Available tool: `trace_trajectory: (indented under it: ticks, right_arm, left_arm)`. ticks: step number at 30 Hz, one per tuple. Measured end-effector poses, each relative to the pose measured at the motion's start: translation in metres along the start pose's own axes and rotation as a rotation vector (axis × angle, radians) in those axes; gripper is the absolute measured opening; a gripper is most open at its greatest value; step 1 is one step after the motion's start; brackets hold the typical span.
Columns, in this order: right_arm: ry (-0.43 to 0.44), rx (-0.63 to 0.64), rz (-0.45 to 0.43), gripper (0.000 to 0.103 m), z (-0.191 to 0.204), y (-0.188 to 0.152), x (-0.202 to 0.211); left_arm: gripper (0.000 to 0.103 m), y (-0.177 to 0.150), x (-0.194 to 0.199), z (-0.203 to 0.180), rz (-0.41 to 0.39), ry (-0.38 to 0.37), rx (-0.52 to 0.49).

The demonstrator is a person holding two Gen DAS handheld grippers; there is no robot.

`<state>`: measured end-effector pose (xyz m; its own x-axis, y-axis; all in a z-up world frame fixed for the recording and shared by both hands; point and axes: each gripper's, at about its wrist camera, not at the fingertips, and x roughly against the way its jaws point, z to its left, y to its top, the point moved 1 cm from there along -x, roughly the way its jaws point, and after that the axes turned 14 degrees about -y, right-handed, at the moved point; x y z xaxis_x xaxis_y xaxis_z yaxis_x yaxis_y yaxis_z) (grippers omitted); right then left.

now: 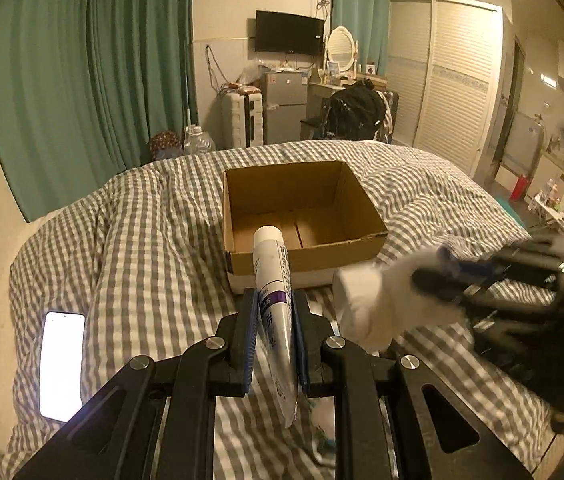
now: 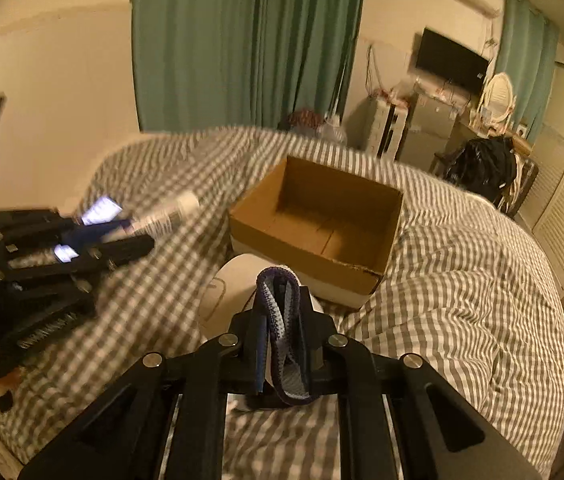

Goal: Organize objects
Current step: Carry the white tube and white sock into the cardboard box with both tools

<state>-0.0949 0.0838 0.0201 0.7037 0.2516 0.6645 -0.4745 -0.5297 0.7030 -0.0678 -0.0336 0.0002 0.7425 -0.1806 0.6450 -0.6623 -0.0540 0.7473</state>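
A dim bedroom, green curtains behind, and a bed under a gingham quilt [image 1: 154, 240] fills the lower frame. The left gripper [image 1: 274, 316] is clamped on a white tube [image 1: 272, 276], cap pointing at the cardboard box [image 1: 302, 216] at centre frame. The right gripper [image 2: 282, 320] is pinched tight on a white sock [image 2: 238, 284] by its dark knitted cuff; the sock hangs below. Both loads sit just short of the box, which looks empty. Best, I'd say, to carry each over the near wall before letting go, one at a time. A lit phone [image 1: 62, 364] lies lower left.
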Motion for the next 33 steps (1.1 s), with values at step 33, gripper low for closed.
trace_trajectory:
  ticks: [33]
  right_arm:
    - [0.028,-0.087,-0.018,0.01,-0.076,0.125,-0.177]
  left_arm:
    - [0.016,0.11,-0.189,0.059,0.063,-0.007,-0.033]
